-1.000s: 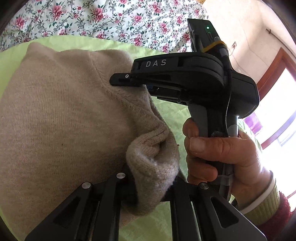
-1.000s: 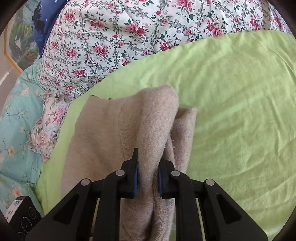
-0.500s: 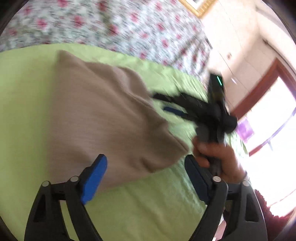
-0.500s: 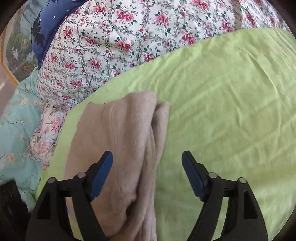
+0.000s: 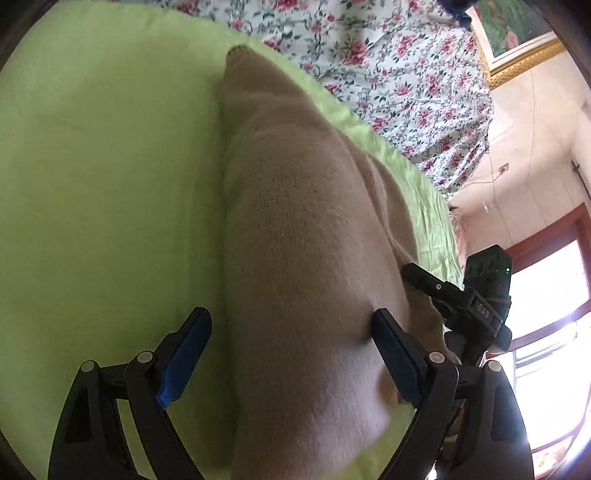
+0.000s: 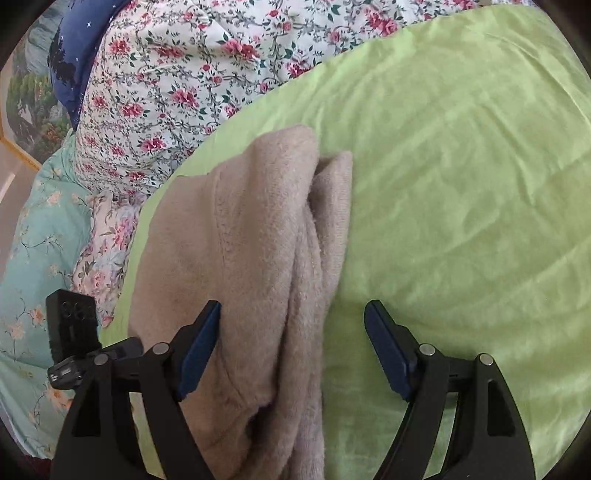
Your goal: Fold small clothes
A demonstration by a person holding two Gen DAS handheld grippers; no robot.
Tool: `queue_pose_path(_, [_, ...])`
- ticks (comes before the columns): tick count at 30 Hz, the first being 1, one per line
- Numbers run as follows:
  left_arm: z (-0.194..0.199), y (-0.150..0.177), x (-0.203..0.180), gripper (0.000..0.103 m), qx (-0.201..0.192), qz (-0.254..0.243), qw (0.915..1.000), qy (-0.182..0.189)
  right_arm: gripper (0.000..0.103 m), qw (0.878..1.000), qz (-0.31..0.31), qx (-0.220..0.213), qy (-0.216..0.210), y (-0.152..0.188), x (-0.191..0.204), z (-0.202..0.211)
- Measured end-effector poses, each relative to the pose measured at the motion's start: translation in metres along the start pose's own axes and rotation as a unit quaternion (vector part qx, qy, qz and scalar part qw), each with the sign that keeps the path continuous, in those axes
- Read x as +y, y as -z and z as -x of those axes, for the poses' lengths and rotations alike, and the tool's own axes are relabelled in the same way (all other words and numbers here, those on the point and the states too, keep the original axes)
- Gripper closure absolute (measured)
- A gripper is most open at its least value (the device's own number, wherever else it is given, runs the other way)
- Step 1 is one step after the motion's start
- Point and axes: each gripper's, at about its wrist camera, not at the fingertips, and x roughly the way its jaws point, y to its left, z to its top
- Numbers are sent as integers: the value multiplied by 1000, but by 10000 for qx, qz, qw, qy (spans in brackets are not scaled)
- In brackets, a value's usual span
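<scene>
A beige knit sweater (image 5: 306, 229) lies folded lengthwise on a lime-green sheet (image 5: 103, 177). My left gripper (image 5: 291, 343) is open and empty, its jaws spread over the sweater's near end. The right gripper's body (image 5: 476, 306) shows beside the sweater's right edge in the left wrist view. In the right wrist view the sweater (image 6: 251, 266) runs away from me with a bunched fold along its right side. My right gripper (image 6: 293, 339) is open and empty above that near end. The left gripper's body (image 6: 74, 343) shows at lower left.
A floral quilt (image 6: 192, 74) lies heaped behind the green sheet (image 6: 461, 184). A teal flowered cover (image 6: 33, 258) and a dark blue cloth (image 6: 70, 62) lie at the left. A window (image 5: 550, 306) and framed picture (image 5: 517, 33) are at right.
Both grippers let go of the sweater and opened wide. The sweater now lies flat on the sheet. The left gripper has swung round to a lengthwise view of it.
</scene>
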Motion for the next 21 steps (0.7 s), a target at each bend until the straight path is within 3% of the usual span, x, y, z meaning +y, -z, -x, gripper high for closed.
queue_pose_path(3, [-10, -3, 5, 15, 21, 70, 9999, 138, 24, 9999, 51, 135, 17, -2, 4, -9])
queue_pose_path(6, [-16, -1, 9, 26, 3, 32, 9998, 191, 24, 9989, 295, 341, 119, -2, 13, -20])
queue_pose_path(7, [-17, -1, 9, 32, -7, 9, 9998, 194, 31, 9985, 352, 392, 148, -2, 15, -22])
queue_pose_path(8, [-17, -1, 9, 35, -4, -13, 9998, 210, 53, 9980, 404, 455, 157, -1, 19, -25])
queue_pose_path(11, [-13, -1, 4, 47, -47, -126, 9998, 119, 61, 9980, 411, 444, 167, 4, 29, -26])
queue_pose_path(15, [14, 7, -5, 59, -173, -364, 9991, 113, 68, 9988, 444, 190, 35, 14, 49, -8])
queue_pose_path(21, [94, 35, 3, 59, -614, -589, 9963, -101, 69, 9957, 696, 223, -569, 45, 105, -14])
